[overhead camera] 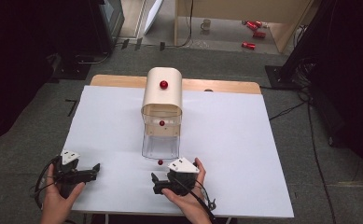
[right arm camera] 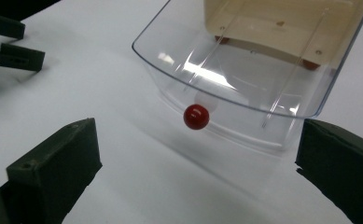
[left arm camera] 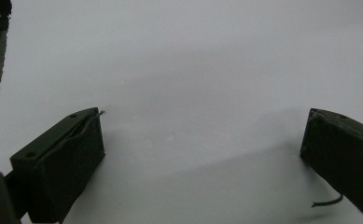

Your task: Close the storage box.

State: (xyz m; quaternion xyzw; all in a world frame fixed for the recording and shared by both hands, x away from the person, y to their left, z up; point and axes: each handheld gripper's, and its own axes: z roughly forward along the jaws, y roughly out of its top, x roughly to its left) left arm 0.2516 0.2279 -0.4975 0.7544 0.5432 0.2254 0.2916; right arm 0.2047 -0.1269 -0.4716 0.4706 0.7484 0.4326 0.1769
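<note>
One red knob (right arm camera: pixel 196 116) fronts the clear drawer (right arm camera: pixel 244 88), pulled out of the cream cabinet (overhead camera: pixel 163 93) at the frame's centre. Right gripper (right arm camera: pixel 198 154), jaws wide, lines up on that knob, likely to grasp it. Left gripper (overhead camera: pixel 93 169), lower left, equally wide, waits over the white table (overhead camera: pixel 226 140).

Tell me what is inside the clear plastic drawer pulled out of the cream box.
The clear drawer looks empty: white table shows through its floor. Its red knob is on the front wall, outside. The drawer's rear is under the cream box, so that part is hidden.
</note>
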